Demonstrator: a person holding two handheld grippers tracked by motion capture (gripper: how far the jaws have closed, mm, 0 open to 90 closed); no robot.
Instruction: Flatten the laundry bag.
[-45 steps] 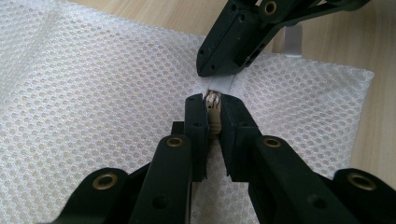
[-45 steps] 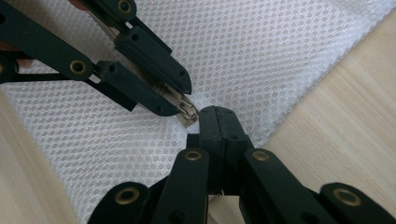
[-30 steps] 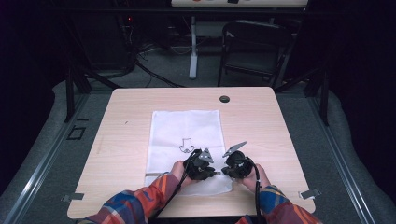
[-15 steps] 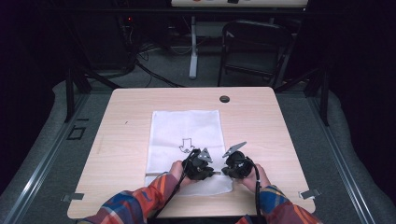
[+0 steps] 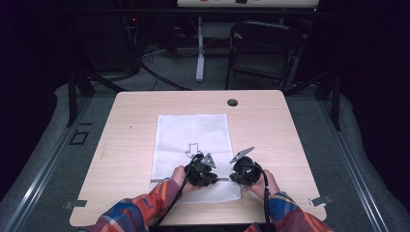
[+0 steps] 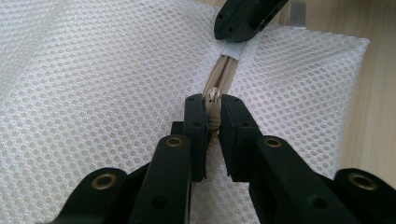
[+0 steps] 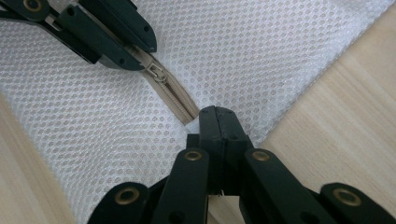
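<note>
White mesh bag lay flat at tabletop centre. Left tool clamped on zipper pull, ready for sliding. Right tool at 3 o'clock, pinched shut on zipper end, kept bag taut.

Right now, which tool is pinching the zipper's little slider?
The left tool. Its tips squeeze the zipper slider on the white mesh bag; the right tool clamps the bag's fabric at the zipper's end.

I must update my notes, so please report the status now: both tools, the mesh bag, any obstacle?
Left tool shut on zipper slider. Right tool shut on mesh bag at the zipper's end. Bag flat on table. No obstacle seen.
</note>
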